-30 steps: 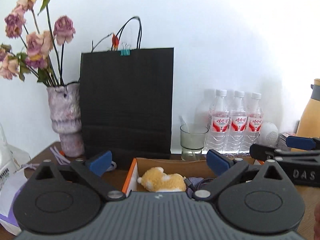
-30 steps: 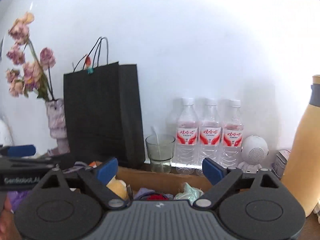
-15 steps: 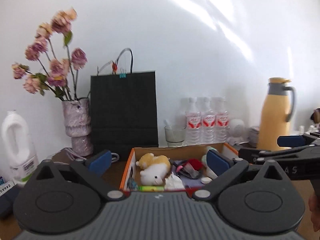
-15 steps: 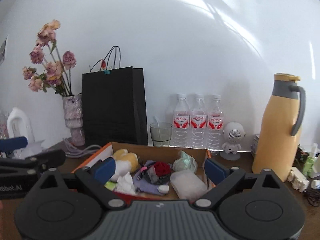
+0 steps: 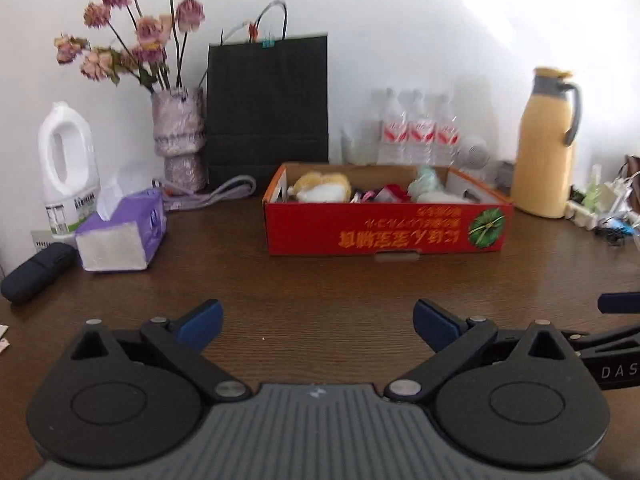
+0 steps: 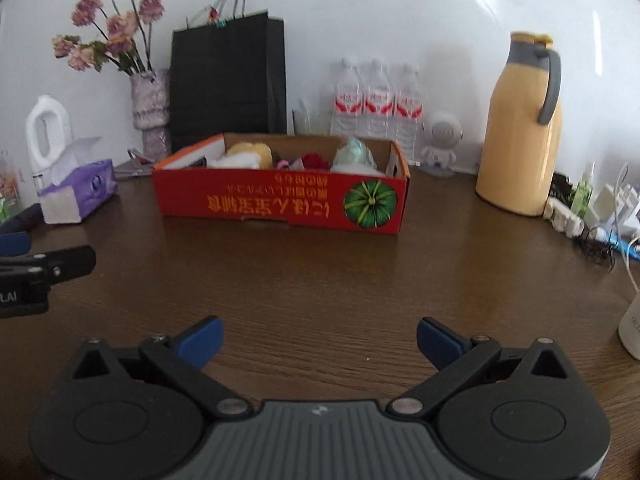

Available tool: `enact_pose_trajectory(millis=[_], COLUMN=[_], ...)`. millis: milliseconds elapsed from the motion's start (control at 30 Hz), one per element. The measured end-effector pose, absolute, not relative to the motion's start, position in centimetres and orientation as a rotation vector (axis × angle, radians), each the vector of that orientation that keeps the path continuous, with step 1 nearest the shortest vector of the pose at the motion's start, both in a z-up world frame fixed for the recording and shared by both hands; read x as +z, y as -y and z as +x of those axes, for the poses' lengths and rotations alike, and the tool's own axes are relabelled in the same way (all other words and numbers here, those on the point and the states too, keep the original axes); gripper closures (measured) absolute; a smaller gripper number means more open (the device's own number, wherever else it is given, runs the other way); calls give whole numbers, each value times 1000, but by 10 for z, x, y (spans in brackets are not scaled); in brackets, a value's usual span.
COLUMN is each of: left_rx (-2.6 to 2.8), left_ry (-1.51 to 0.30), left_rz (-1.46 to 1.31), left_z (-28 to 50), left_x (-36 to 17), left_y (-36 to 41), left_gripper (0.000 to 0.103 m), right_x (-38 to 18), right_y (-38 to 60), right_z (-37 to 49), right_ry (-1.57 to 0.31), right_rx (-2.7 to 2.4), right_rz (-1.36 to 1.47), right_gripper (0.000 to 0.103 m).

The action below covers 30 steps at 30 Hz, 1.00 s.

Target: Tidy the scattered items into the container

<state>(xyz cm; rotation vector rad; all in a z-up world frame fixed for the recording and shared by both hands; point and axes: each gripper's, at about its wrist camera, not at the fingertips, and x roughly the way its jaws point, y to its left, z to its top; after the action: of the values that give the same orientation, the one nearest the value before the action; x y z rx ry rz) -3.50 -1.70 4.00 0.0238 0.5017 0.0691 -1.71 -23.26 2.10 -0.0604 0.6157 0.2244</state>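
Box [image 5: 384, 232] sits mid-table [image 5: 320, 288], well ahead of both grippers. Plush toy [image 5: 320, 190] in its left end, other small items to the right of it. Behind box: paper bag [image 5: 268, 108], bottles [image 5: 420, 132]. Vase [image 5: 178, 136] left of bag, tissue pack [image 5: 120, 236] and jug [image 5: 68, 164] further left. Thermos [image 5: 544, 144] right of box.

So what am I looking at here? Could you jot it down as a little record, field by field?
Surface: brown wooden table
Container: red cardboard box, open at the top
In the box: yellow and white plush toy, something red, pale green bundle
Behind the box: black paper bag, three water bottles
Beside it: yellow jug, purple tissue box
Left gripper: open, nothing between its fingers
Right gripper: open, has just been opening, nothing between its fingers
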Motion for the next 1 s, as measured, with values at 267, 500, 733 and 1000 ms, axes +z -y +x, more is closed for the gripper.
enact_pose_trajectory(millis=[267,500,733,1000], left_rx=[39,46,40,39], left_ry=[-647,-692,-698,-699], left_rz=[11,10,2,-1], left_z=[2,9,12,13], left_x=[12,4,3,3], left_y=[20,20,19,19], left_gripper=[0,0,0,0], right_x=[-4,-7,-7,-7], right_y=[215,207,207,206], right_z=[35,33,33,34], right_ry=[-727,-699,-701,-701], right_rx=[207,200,200,198], right_rz=[-29,-59,-58,-58], right_gripper=[0,0,0,0])
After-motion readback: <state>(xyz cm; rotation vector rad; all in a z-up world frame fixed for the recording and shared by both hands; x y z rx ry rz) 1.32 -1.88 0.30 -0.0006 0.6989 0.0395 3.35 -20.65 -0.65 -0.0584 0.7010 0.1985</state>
